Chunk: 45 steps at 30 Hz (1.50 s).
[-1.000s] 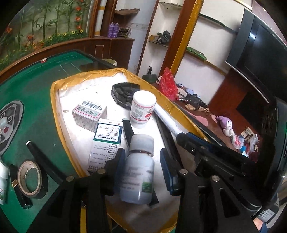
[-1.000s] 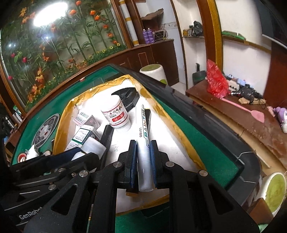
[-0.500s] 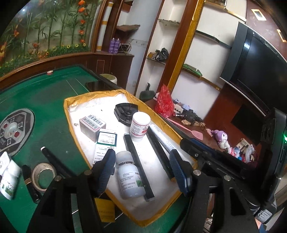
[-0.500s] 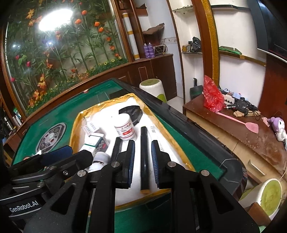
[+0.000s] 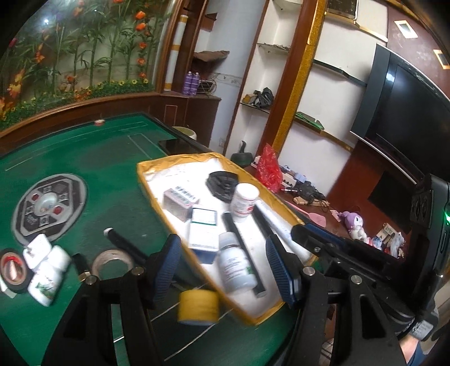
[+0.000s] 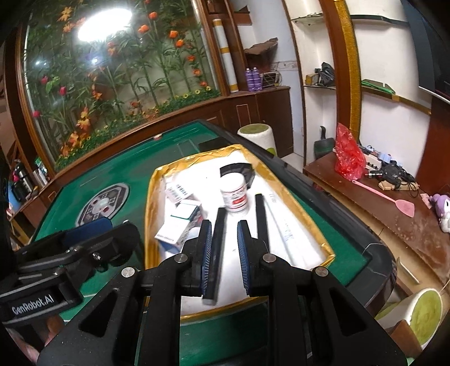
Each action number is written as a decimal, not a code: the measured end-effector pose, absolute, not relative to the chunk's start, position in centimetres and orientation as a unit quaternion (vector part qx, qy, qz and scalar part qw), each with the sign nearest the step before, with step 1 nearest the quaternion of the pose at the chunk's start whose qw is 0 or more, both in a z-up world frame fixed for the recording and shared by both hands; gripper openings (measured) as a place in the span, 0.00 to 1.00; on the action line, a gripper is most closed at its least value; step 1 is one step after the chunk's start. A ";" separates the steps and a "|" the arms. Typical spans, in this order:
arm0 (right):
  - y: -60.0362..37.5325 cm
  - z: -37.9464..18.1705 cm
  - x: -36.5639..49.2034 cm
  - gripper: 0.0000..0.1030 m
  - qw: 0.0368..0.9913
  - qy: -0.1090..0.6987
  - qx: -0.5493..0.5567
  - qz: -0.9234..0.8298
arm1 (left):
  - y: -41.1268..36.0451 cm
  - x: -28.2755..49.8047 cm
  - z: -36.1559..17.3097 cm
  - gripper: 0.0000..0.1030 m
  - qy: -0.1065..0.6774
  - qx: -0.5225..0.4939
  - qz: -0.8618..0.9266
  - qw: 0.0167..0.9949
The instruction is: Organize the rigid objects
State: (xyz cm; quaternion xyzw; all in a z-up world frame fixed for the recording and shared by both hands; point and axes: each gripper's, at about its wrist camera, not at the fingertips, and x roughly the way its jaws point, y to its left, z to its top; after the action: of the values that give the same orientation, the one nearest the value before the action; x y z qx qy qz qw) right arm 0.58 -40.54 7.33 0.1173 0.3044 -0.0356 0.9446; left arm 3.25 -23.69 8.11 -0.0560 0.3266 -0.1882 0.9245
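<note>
Green felt table (image 5: 92, 169), gold-rimmed white tray (image 5: 146, 180) of bottles, boxes, black sticks; both tools (image 5: 222, 263) (image 6: 224, 253) spread, empty.

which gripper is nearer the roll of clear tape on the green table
Left. The left gripper hangs open just right of the clear tape; the right gripper is over the tray.

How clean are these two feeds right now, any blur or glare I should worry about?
Left wrist view: motion blur smears the near items, the white bottle and yellow tape roll; the far room stays sharper. Right wrist view: a blown-out glare spot on the flower mural, the tray slightly soft at its near end. Both show strong fisheye bending and dark corners.
</note>
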 end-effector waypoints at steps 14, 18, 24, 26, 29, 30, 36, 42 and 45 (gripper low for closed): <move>-34.1 5.5 0.5 0.18 0.931 0.352 0.082 0.045 | -10.4 1.6 5.0 0.61 0.374 -0.100 -0.093 0.917; -32.2 4.2 1.4 0.18 0.921 0.378 0.073 0.068 | -7.3 1.7 5.0 0.61 0.383 -0.099 -0.043 0.917; -31.4 3.3 1.8 0.18 0.915 0.391 0.065 0.079 | -0.4 2.1 4.9 0.61 0.383 -0.147 0.037 0.911; -31.7 3.3 1.9 0.18 0.914 0.391 0.070 0.079 | 1.3 2.5 4.6 0.61 0.395 -0.145 0.049 0.906; -32.0 3.2 1.9 0.18 0.915 0.387 0.079 0.082 | 3.3 3.4 4.0 0.61 0.403 -0.163 0.050 0.899; -32.0 3.2 1.8 0.18 0.915 0.386 0.081 0.083 | 3.7 4.0 3.7 0.61 0.410 -0.174 0.030 0.895; -32.0 3.1 1.7 0.18 0.914 0.384 0.088 0.092 | 3.7 6.1 2.2 0.61 0.438 -0.190 -0.022 0.878; -32.2 3.2 1.5 0.18 0.915 0.381 0.092 0.095 | 0.1 5.5 2.2 0.56 0.444 -0.080 -0.010 0.892; -31.8 3.3 1.3 0.18 0.916 0.379 0.086 0.103 | -3.0 3.5 3.2 0.51 0.430 0.005 -0.055 0.901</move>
State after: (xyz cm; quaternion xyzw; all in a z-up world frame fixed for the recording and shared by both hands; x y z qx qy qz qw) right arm 1.31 -31.77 3.27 0.0859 0.3792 0.1032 0.9155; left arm 3.47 -2.98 3.23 0.0046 0.4296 -0.0548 0.9014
